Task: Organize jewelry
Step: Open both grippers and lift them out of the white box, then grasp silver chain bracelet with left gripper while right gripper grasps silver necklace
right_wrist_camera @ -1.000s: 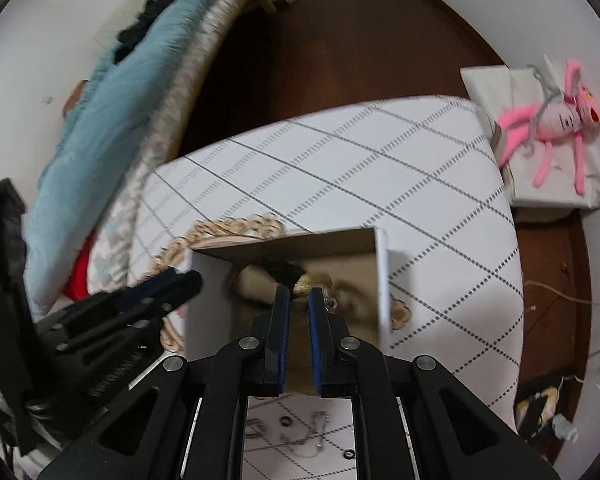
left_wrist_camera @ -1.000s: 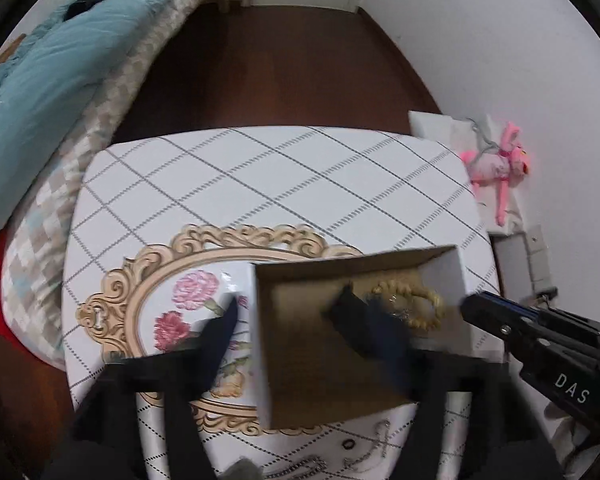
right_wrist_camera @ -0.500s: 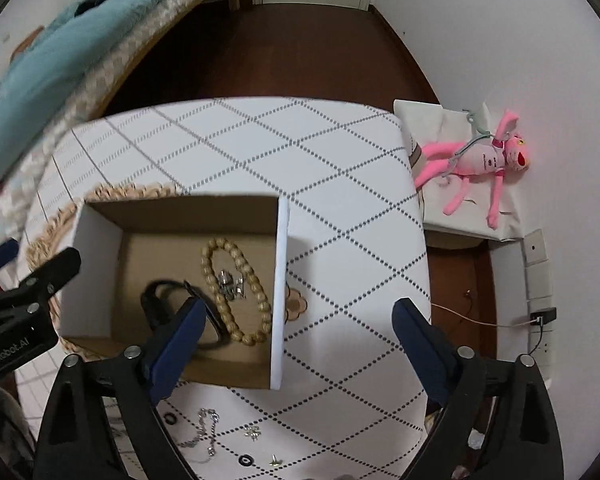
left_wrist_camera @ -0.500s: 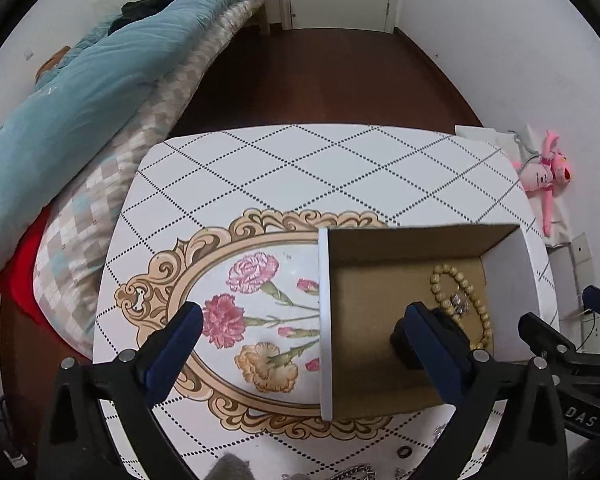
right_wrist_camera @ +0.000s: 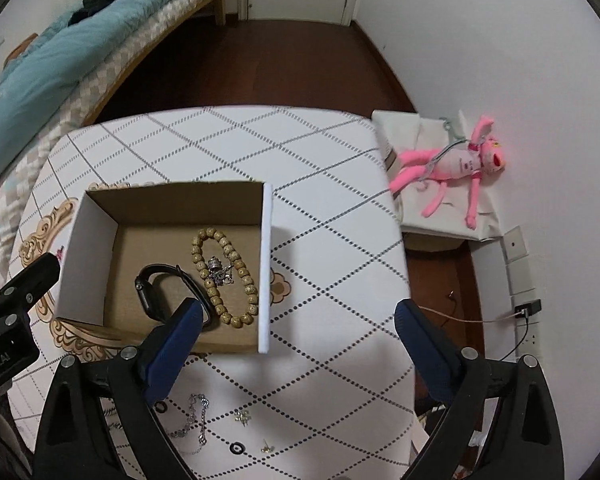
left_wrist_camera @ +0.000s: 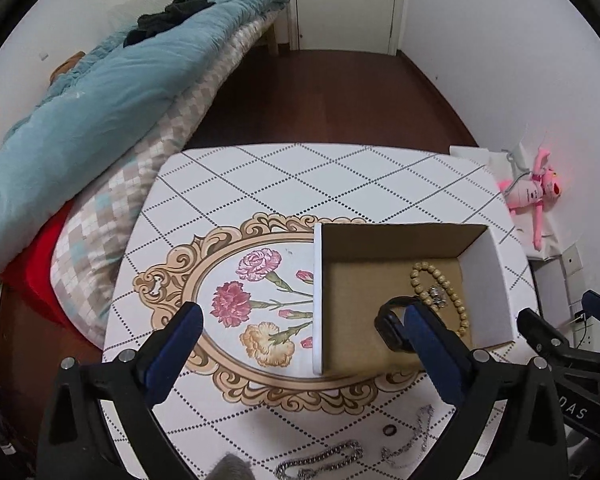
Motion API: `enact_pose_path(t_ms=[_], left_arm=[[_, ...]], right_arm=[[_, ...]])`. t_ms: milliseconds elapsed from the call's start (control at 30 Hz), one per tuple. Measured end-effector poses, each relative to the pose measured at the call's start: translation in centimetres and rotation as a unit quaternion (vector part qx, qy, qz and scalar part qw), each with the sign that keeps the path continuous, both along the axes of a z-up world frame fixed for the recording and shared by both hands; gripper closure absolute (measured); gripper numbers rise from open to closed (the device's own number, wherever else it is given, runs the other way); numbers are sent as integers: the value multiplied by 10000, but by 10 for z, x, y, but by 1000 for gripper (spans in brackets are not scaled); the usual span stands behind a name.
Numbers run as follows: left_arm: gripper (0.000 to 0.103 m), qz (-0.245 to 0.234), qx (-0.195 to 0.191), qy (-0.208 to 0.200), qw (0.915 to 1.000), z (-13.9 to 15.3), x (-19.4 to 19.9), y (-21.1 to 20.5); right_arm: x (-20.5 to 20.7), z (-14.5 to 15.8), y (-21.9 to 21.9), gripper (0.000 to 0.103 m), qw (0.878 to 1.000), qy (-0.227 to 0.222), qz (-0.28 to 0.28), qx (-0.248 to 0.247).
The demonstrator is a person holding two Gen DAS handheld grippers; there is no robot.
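Observation:
An open cardboard box [left_wrist_camera: 486,276] [right_wrist_camera: 82,256] sits on the patterned table. Inside lie a wooden bead bracelet [right_wrist_camera: 228,276] [left_wrist_camera: 440,280], a small silver piece [right_wrist_camera: 219,270] and a black watch [right_wrist_camera: 160,292] [left_wrist_camera: 392,328]. Loose silver chains [left_wrist_camera: 324,460] [right_wrist_camera: 192,424], small rings [right_wrist_camera: 237,448] and earrings [right_wrist_camera: 242,416] lie on the table in front of the box. My left gripper [left_wrist_camera: 304,336] is open and empty above the box's left side. My right gripper [right_wrist_camera: 296,328] is open and empty above the box's right wall.
The table [left_wrist_camera: 300,176] stands beside a bed with a blue quilt [left_wrist_camera: 100,100] on the left. A pink plush toy [right_wrist_camera: 456,168] lies on a white bag to the right. Cables and wall sockets [right_wrist_camera: 524,312] are at the right wall.
Both grippers have risen and pulled back from the box. The right gripper, shut inside the box a second ago, is now open. The watch lies in the box.

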State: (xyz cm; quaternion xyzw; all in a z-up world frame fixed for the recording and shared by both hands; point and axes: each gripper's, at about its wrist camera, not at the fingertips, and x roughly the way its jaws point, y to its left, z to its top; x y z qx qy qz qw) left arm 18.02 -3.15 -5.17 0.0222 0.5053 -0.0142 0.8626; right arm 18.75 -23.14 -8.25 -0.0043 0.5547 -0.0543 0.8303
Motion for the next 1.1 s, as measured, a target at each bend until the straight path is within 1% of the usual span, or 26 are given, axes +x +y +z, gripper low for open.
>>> enact_pose_path(t_ms=[233, 433, 567, 633, 733, 800, 967, 1000, 1033, 1100], left_arm=[[0, -55, -90, -290, 9995, 31, -29, 1], [0, -46, -272, -378, 9989, 51, -52, 3], [0, -20, -320, -393, 9987, 58, -62, 6], [0, -17, -350, -379, 9987, 57, -66, 9], [0, 72, -243, -265, 9993, 47, -73, 13], [0, 135, -113, -98, 9998, 30, -80, 16], [0, 72, 156, 234, 9996, -20, -98, 26], [1, 28, 226, 352, 9991, -33, -101, 28], [1, 8, 254, 428, 9988, -41, -104, 30], [1, -41, 258, 650, 9975, -63, -107, 35]], right_arm=[[-32, 38, -6, 5, 9988, -475, -115, -53], [-61, 70, -8, 5, 9964, -823, -173, 54], [-75, 84, -8, 5, 9951, -942, -194, 212], [-82, 85, -10, 5, 9949, -918, -235, 356], [-89, 77, -12, 5, 9953, -798, -295, 464], [-95, 64, -12, 5, 9961, -641, -326, 513], [-113, 14, -17, 5, 9965, -147, -420, 714], [-116, 4, -18, 7, 9959, -74, -456, 773], [-120, -6, -20, 13, 9953, 14, -488, 842], [-127, -26, -23, 21, 9937, 210, -575, 935]])
